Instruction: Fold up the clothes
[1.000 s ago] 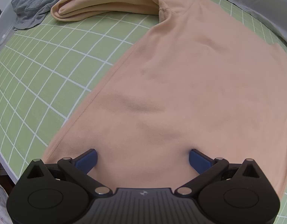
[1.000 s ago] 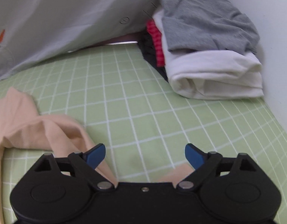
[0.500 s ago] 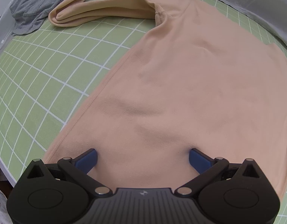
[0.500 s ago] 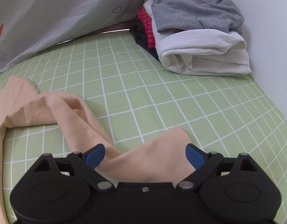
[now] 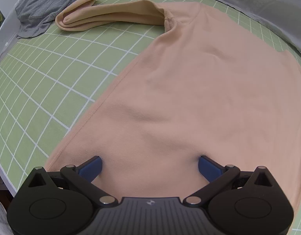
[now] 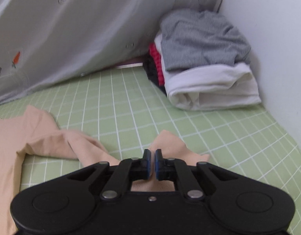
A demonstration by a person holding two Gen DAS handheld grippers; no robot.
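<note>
Gripping: right gripper (image 6: 152, 161) is pinching, seemingly, the peach shirt (image 5: 189, 90) sleeve (image 6: 170, 146).
Spreading: left gripper (image 5: 150, 165) is gaping astride the hem.
Next: carrying sleeve inward.

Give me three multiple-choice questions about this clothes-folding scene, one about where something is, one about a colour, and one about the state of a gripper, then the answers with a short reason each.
1. Where does the pile of folded clothes sit?
A. In the far corner of the mat by the white wall
B. On top of the peach shirt
C. Between the left gripper's fingers

2. What colour is the garment on top of that pile?
A. Red
B. Grey
C. Green

3. How do the two grippers stand?
A. Both open
B. Left shut, right open
C. Left open, right shut on the shirt

Answers:
1 A, the pile rests on the green grid mat against the wall.
2 B, a grey top lies over the white one.
3 C, the left gripper has its fingers wide apart over the peach shirt, while the right gripper is pinched on the sleeve end.
</note>
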